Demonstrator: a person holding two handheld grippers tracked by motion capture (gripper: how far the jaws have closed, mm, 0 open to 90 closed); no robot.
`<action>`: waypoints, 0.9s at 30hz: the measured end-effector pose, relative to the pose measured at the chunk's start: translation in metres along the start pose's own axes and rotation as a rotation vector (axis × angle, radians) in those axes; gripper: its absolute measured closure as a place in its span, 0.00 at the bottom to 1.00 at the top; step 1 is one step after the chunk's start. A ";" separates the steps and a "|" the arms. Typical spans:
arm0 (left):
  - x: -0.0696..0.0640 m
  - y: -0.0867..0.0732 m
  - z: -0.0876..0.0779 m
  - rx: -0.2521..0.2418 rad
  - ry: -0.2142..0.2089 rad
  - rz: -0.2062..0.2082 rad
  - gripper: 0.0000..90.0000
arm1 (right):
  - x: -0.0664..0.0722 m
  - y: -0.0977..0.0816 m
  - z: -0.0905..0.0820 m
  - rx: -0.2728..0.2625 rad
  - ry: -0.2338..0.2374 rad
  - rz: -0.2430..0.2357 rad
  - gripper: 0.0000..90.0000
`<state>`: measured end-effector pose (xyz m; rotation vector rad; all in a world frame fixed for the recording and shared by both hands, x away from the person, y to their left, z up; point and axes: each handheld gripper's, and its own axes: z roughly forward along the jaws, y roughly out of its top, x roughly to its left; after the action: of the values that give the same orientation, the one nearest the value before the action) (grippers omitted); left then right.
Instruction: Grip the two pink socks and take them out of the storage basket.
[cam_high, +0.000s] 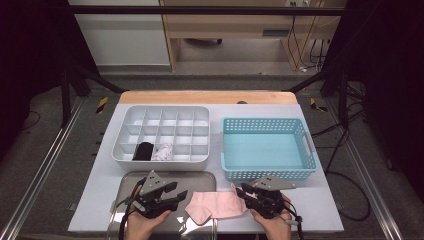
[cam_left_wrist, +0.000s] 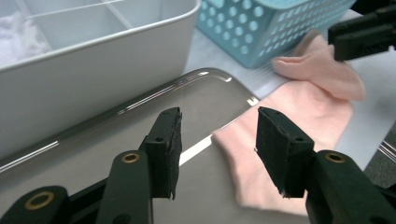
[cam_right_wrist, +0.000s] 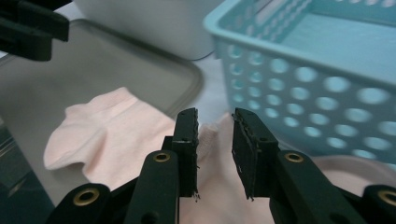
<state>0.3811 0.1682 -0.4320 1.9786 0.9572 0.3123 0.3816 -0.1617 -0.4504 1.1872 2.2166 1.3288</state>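
A pink sock (cam_high: 215, 206) lies flat at the table's front, its toe end on the metal tray (cam_high: 165, 177) and its cuff end on the white mat. My left gripper (cam_high: 179, 194) hovers over the tray just left of the sock's toe, jaws wide open and empty; in the left gripper view the gripper (cam_left_wrist: 219, 114) faces the sock (cam_left_wrist: 299, 112). My right gripper (cam_high: 238, 192) is at the cuff end. In the right gripper view the gripper (cam_right_wrist: 215, 114) has its jaws a narrow gap apart, with a raised fold of the sock (cam_right_wrist: 116, 130) between them.
A white compartment organizer (cam_high: 160, 116) stands behind the tray, with a black rolled item (cam_high: 144, 151) and a white one (cam_high: 162, 151) in its front row. An empty light blue basket (cam_high: 267, 125) stands to its right, close behind the right gripper.
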 end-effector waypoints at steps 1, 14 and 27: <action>-0.003 0.002 0.002 0.003 -0.006 0.008 0.54 | -0.003 0.000 -0.003 -0.006 -0.010 0.008 0.78; -0.045 0.028 0.036 0.046 -0.089 0.067 0.54 | -0.037 -0.013 -0.028 0.011 -0.130 0.052 0.75; -0.076 0.040 0.079 0.122 -0.103 0.066 0.51 | -0.063 -0.026 -0.025 0.074 -0.217 0.081 0.72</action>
<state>0.3932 0.0521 -0.4339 2.1192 0.8649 0.1901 0.3922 -0.2313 -0.4688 1.3902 2.0988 1.0954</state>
